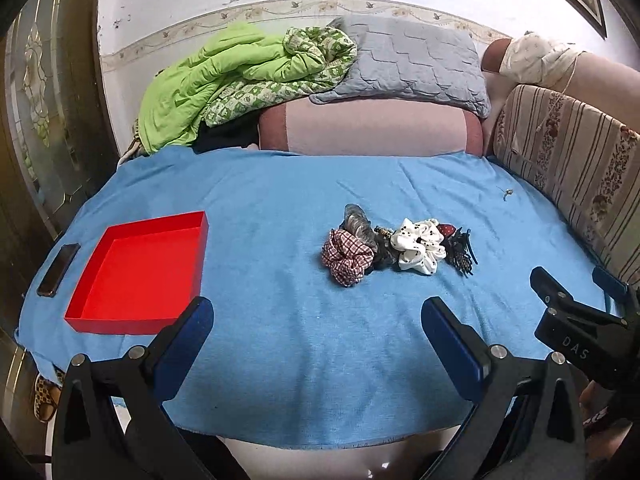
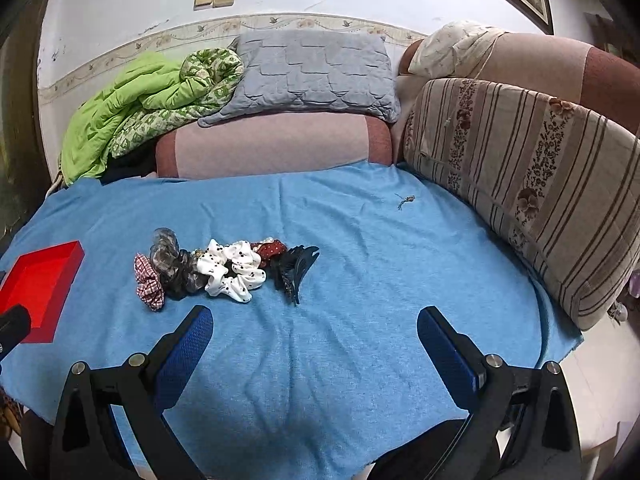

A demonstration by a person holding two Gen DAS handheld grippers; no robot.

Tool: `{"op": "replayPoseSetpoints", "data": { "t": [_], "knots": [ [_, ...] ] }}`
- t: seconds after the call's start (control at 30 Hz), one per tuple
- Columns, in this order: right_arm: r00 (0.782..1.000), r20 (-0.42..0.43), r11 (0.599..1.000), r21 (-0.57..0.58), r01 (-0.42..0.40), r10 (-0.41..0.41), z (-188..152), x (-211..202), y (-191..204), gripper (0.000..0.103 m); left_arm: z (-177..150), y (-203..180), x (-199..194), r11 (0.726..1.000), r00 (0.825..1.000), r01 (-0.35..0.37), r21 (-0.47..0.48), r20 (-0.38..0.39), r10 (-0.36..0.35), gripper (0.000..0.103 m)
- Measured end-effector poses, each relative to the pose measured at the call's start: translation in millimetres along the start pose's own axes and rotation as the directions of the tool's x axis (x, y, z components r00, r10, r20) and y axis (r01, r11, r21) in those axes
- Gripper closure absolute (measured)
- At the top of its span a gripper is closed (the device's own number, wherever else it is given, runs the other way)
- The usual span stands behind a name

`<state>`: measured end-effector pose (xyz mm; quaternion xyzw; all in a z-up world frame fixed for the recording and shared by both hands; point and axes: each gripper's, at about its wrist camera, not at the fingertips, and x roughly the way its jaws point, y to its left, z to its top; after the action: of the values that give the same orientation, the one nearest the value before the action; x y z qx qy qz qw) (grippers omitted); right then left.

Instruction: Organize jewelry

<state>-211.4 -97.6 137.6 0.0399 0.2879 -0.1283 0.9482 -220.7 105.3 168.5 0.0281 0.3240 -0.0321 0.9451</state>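
Note:
A pile of hair accessories lies mid-cloth: a red checked scrunchie (image 1: pixel 347 261) (image 2: pixel 149 280), a grey sheer scrunchie (image 1: pixel 360 226) (image 2: pixel 170 260), a white dotted scrunchie (image 1: pixel 418 250) (image 2: pixel 232 272), a dark red dotted piece (image 2: pixel 272 251) and a black claw clip (image 1: pixel 462 250) (image 2: pixel 294 270). A small earring-like piece (image 1: pixel 507 193) (image 2: pixel 406 201) lies apart, farther back. An empty red tray (image 1: pixel 140 276) (image 2: pixel 36 288) sits at the left. My left gripper (image 1: pixel 318 312) is open and empty, short of the pile. My right gripper (image 2: pixel 314 322) is open and empty, in front of the pile; it also shows in the left wrist view (image 1: pixel 576 280).
A blue cloth (image 1: pixel 280 340) covers the surface. A dark phone (image 1: pixel 58 269) lies left of the tray. A pink bolster (image 1: pixel 364 128), a grey pillow (image 1: pixel 408 66) and a green blanket (image 1: pixel 224 80) lie at the back. A striped cushion (image 2: pixel 540 176) borders the right side.

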Motion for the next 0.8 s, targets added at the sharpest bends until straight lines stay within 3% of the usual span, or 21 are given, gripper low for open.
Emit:
{"op": "replayPoseSetpoints", "data": {
  "t": [0.5,0.8],
  "knots": [
    [1.0,-0.015,0.999,-0.031,-0.008,0.007,-5,9,5,0.0,0,3,19,1.0,0.998,-0.007,-0.02,-0.069,0.006,0.0],
    [1.0,-0.017,0.999,-0.031,-0.01,0.009,-5,13,6,0.0,2,2,18,1.0,0.999,-0.001,-0.015,-0.05,0.0,0.0]
  ]
}}
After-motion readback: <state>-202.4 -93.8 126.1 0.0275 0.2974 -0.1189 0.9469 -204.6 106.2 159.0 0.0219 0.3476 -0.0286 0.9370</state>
